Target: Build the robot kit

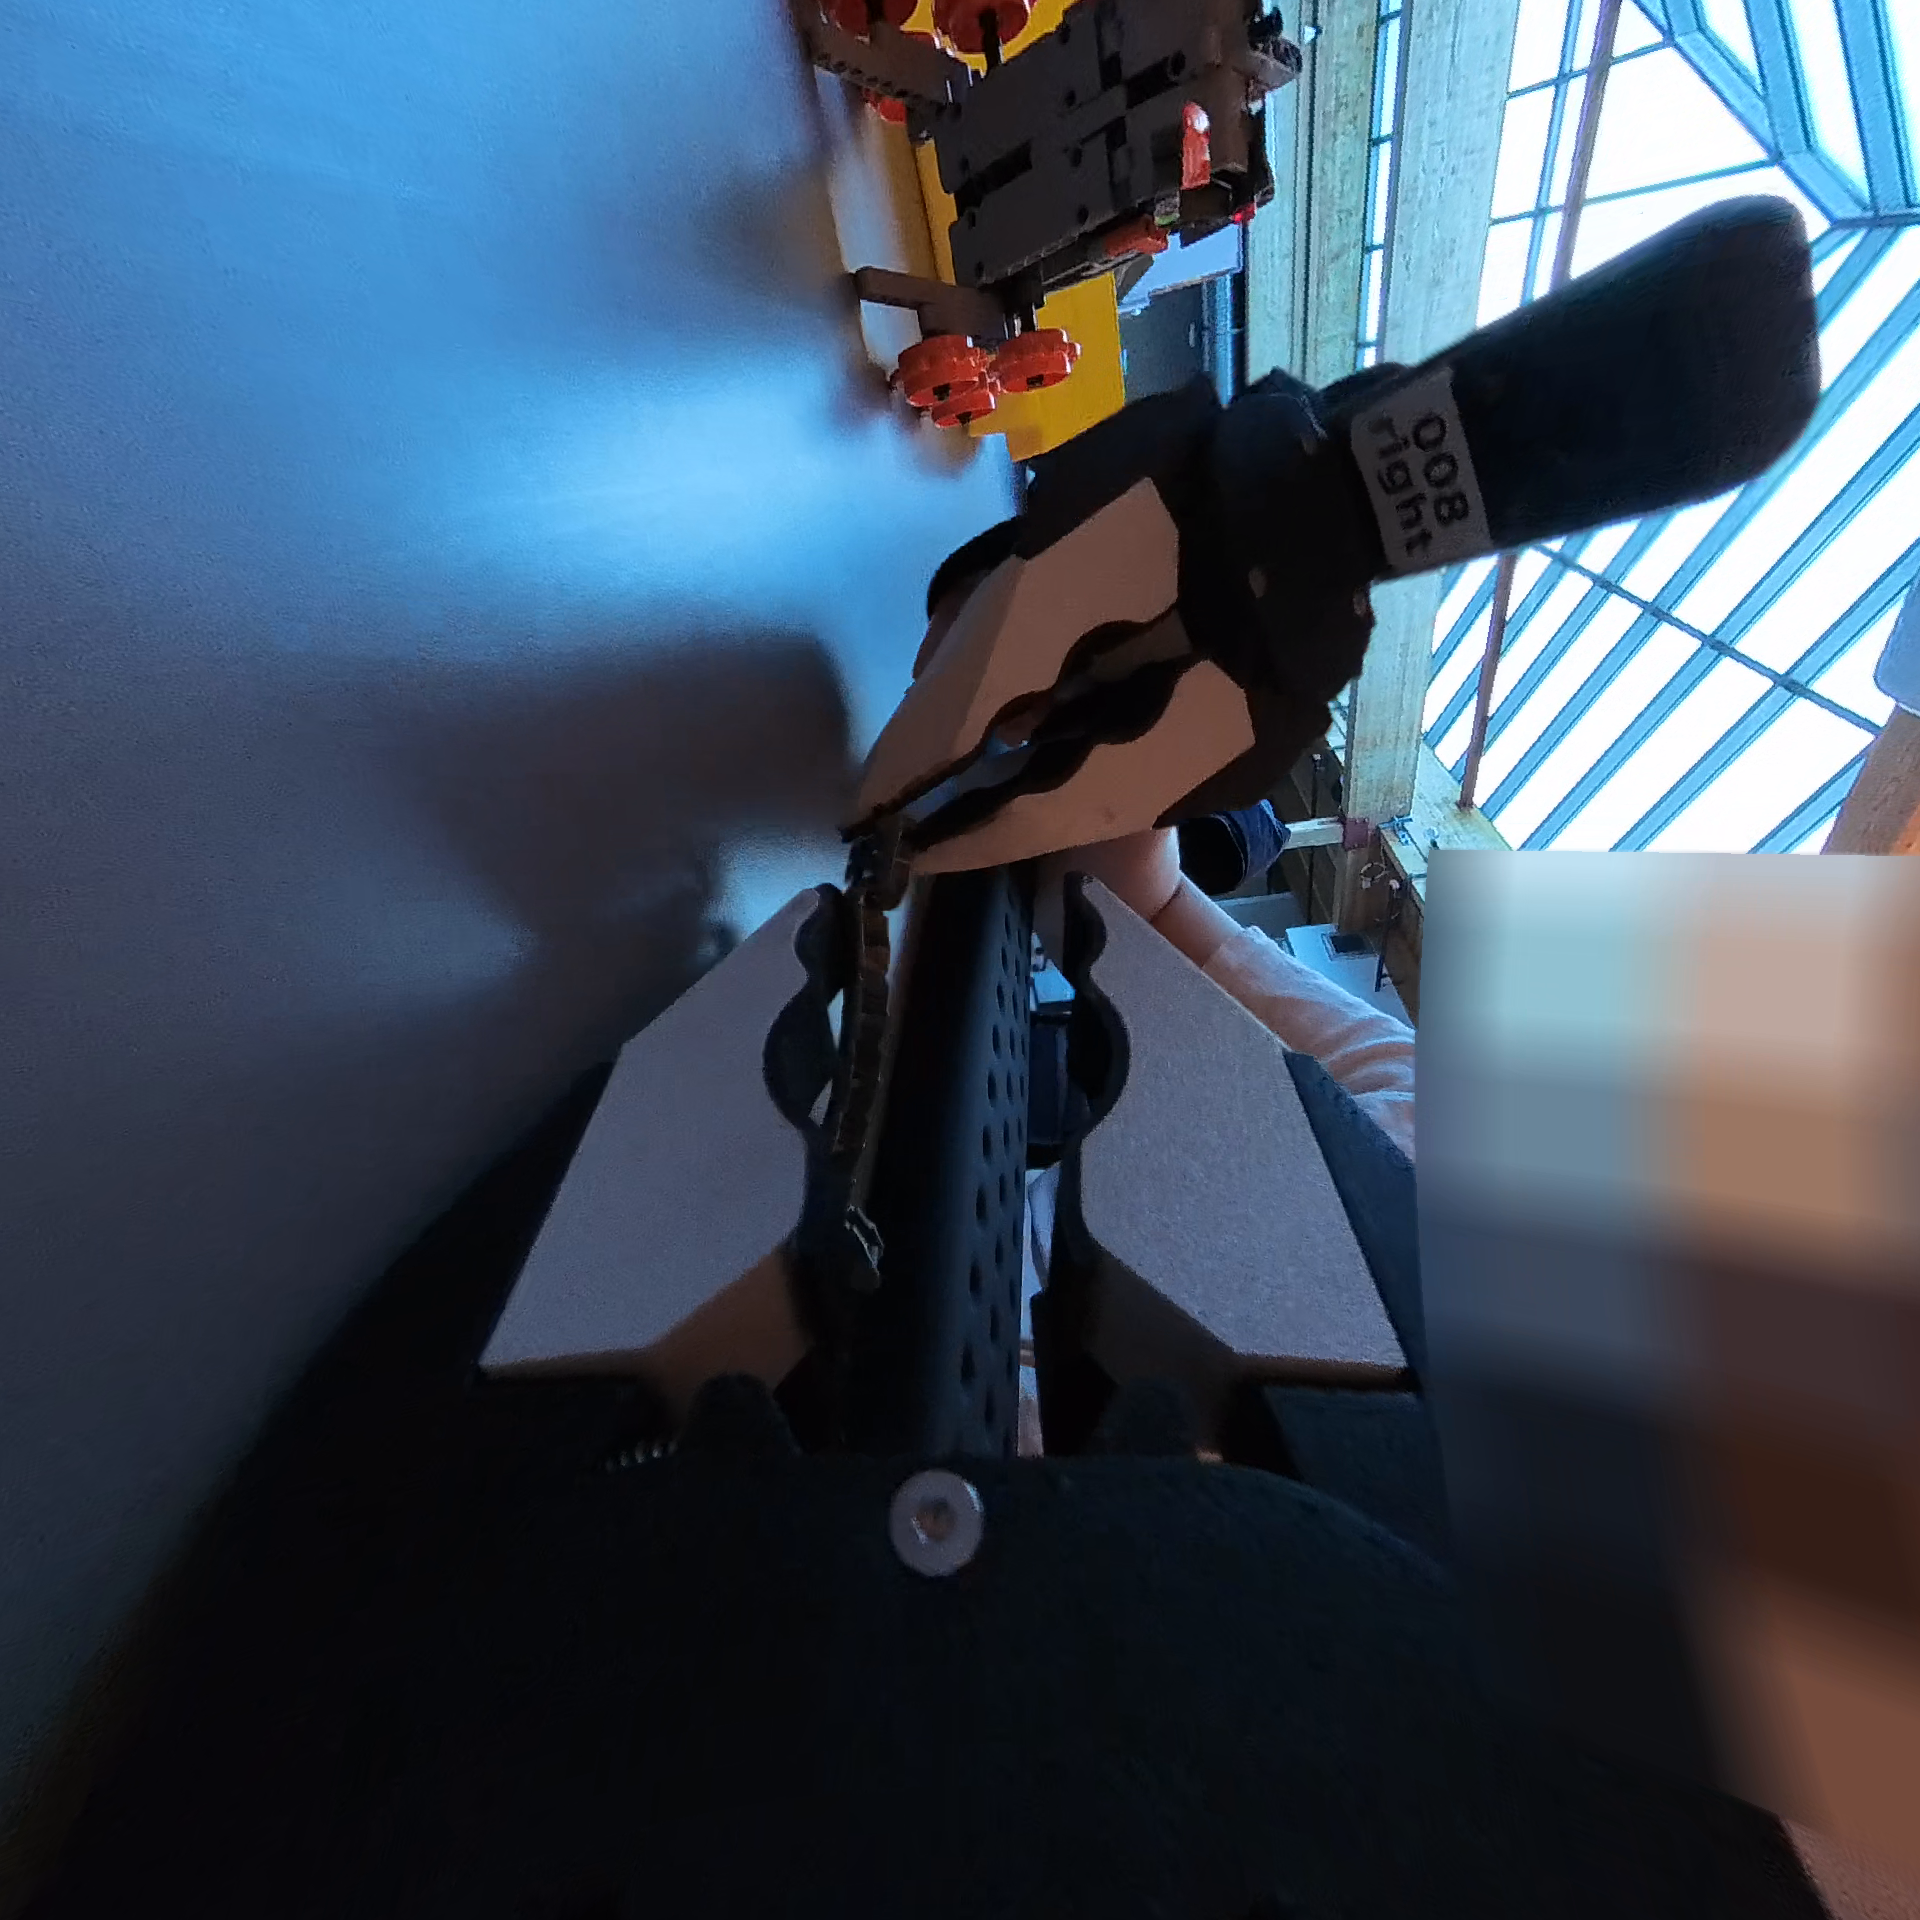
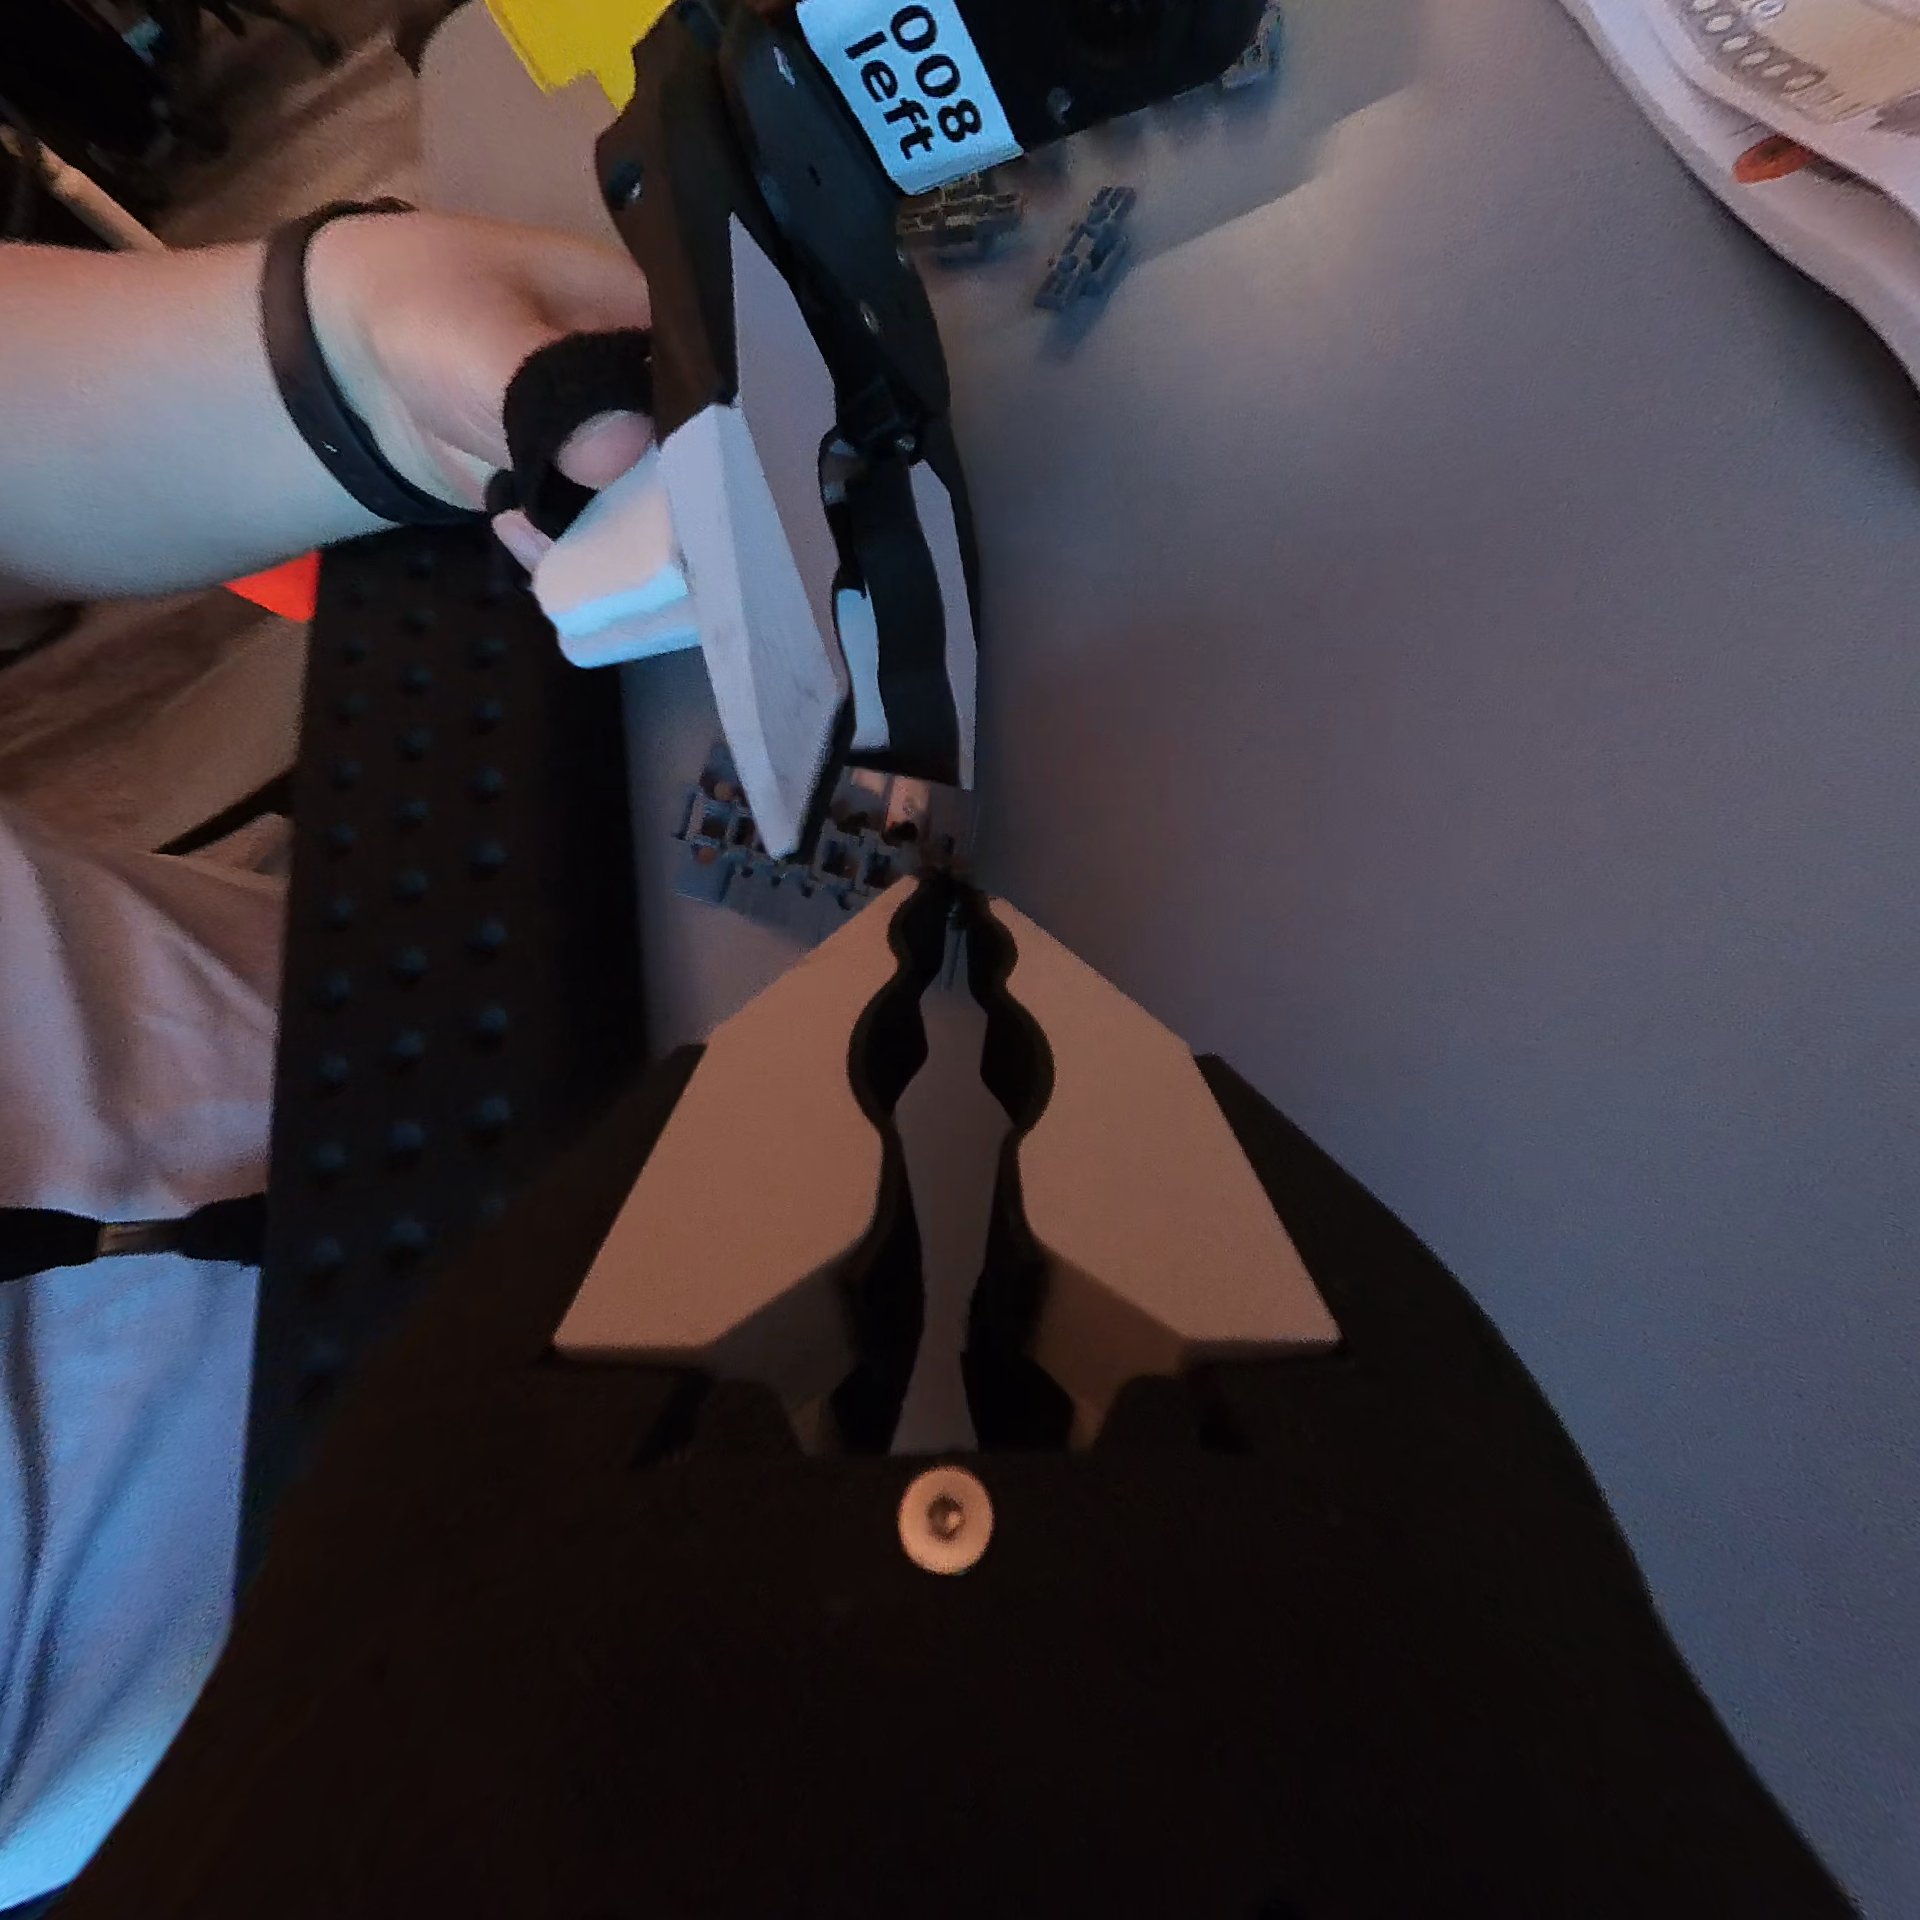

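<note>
My left gripper has its jaws apart. A thin grey toothed brick piece lies along the inner side of one of its fingers; the other finger stands clear of it. My right gripper comes in from the upper right and is shut on the far end of that piece. In the right wrist view my right gripper has its tips pinched together on a thin dark edge of the grey brick piece. The left gripper straddles the piece from above, held by a person's hand.
A grey table carries small loose grey bricks. A yellow and black brick model with orange gears stands farther off. A black studded plate runs beside the person's lap. A white sheet lies at the far right. My left and right fingertips are right by each other. Both grippers' tips are roughly 12 cm from the black studded plate.
</note>
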